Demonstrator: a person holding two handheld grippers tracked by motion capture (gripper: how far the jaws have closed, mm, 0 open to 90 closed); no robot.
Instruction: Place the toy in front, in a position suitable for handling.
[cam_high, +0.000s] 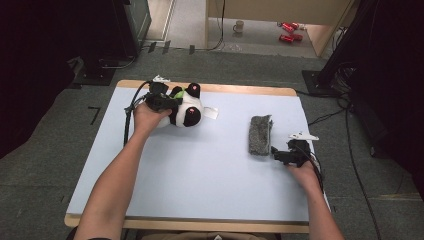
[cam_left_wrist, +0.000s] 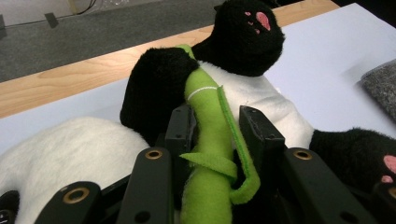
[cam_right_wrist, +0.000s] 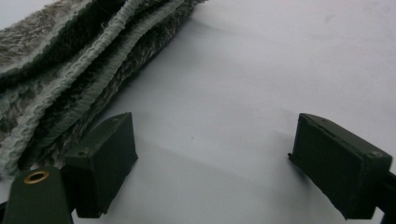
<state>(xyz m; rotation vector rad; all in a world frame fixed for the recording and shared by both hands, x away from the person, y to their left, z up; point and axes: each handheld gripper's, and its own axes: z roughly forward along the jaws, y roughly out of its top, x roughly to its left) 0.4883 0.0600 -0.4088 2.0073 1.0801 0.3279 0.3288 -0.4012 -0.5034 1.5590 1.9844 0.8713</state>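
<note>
Pale counter (cam_high: 200, 170), wood-edged, on grey carpet. Near right: right tongs (cam_right_wrist: 212, 163) stand wide and empty beside a folded grey fleece cloth (cam_high: 260, 135). Far left: left tongs (cam_left_wrist: 217, 140) pinch the green felt bamboo stalk (cam_left_wrist: 210, 140) on a plush panda (cam_high: 187, 107). Judged light, soft, compressible; the stalk is flimsy, the body the surer hold.

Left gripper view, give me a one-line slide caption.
Left gripper closing its jaws around the green bamboo stalk on a plush panda lying on the table.
</note>
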